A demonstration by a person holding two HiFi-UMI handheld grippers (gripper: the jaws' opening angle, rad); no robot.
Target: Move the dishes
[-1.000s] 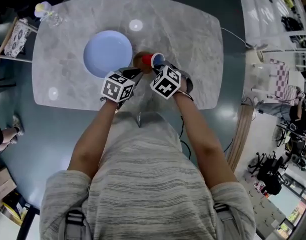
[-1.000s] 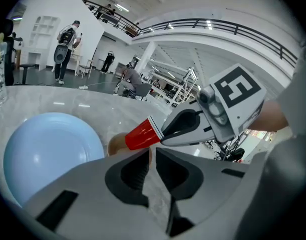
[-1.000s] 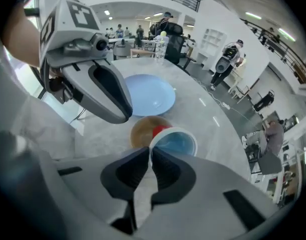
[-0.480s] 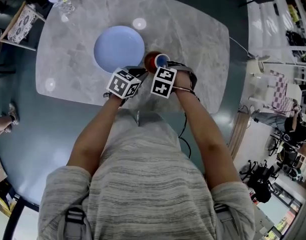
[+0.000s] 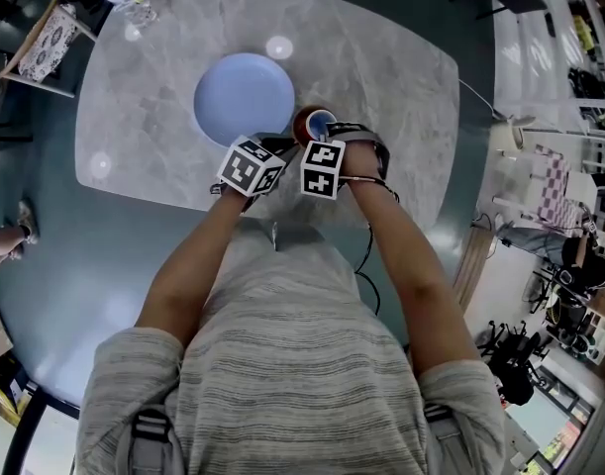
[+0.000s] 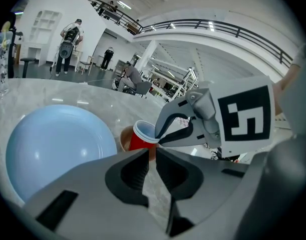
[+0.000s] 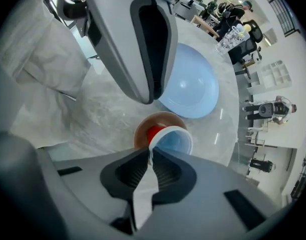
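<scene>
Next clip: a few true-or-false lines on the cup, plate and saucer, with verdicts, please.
1. The right tongs grip the red cup by its rim. True; they have just opened slightly, with the rim between them.
2. The red cup is over the blue plate. False: it is over the brown saucer.
3. The blue plate is empty. True.
4. The blue plate sits on the brown saucer. False: they lie side by side on the table.
</scene>
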